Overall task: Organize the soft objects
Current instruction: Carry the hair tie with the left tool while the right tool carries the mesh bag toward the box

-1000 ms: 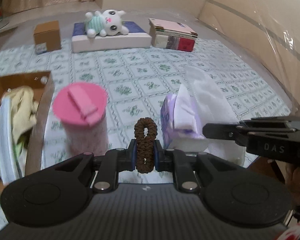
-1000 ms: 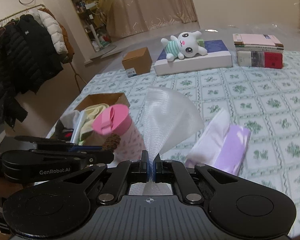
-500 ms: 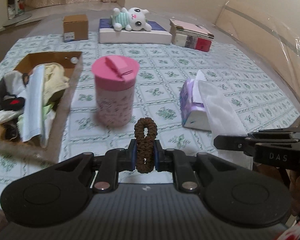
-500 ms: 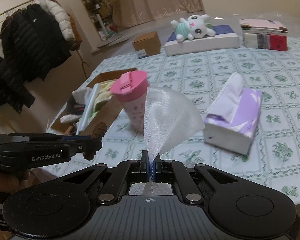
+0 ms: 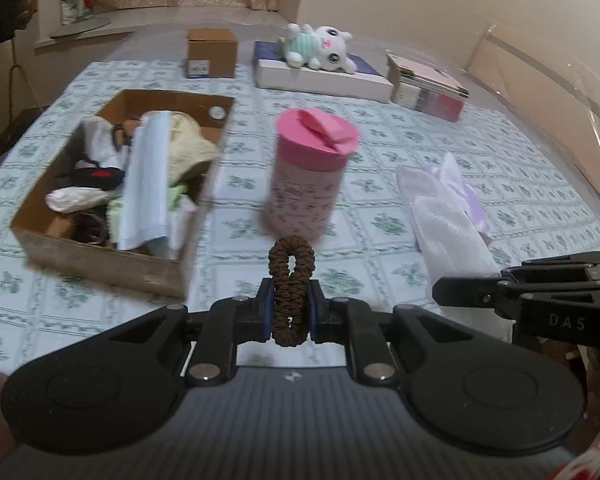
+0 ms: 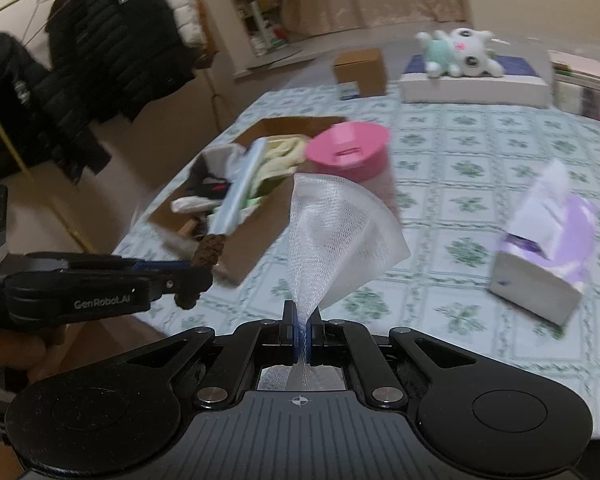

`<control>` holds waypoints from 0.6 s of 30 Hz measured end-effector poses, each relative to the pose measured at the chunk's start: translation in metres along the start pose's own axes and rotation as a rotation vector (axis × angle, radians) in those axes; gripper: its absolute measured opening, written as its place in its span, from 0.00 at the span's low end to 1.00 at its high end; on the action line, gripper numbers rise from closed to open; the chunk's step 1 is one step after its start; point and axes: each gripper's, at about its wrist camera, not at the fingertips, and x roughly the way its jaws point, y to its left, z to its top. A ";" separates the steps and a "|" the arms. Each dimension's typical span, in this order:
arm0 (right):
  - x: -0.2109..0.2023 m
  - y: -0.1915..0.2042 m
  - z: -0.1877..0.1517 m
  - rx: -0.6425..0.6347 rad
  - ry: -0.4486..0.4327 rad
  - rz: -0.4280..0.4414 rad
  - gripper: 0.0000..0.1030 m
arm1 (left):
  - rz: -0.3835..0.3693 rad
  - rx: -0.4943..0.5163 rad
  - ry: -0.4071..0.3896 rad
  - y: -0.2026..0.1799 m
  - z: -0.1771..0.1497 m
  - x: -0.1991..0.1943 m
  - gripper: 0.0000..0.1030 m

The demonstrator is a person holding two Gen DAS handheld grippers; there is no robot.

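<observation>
My left gripper (image 5: 290, 312) is shut on a brown hair scrunchie (image 5: 291, 280) that stands up between its pads, above the near edge of the table. To its right, my right gripper (image 6: 301, 338) is shut on a thin white mesh cloth (image 6: 336, 236) that fans upward. From the right wrist view the left gripper (image 6: 198, 280) shows at the left with the scrunchie (image 6: 209, 249) in it. An open cardboard box (image 5: 96, 258) holding several soft items sits at the left of the table, ahead of the left gripper.
A pink lidded cup (image 5: 310, 176) stands mid-table beside the box. A purple tissue pack (image 6: 548, 248) lies to the right. Further back are a small brown box (image 5: 211, 52), a plush toy (image 5: 320, 46) on a flat white box, and stacked books (image 5: 428, 88). Coats (image 6: 100, 72) hang left.
Both grippers have pulled back and swung left, each keeping its hold. The cardboard box has come fully into the left wrist view, and the cup and tissue pack have slid to the right.
</observation>
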 end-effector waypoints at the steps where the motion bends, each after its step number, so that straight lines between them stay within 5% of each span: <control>1: 0.005 0.005 0.003 -0.014 0.006 0.010 0.03 | 0.011 -0.001 -0.004 0.006 0.002 -0.002 0.14; 18: 0.114 0.075 0.101 -0.152 0.005 0.129 0.03 | 0.187 0.081 -0.014 0.136 0.085 0.010 0.14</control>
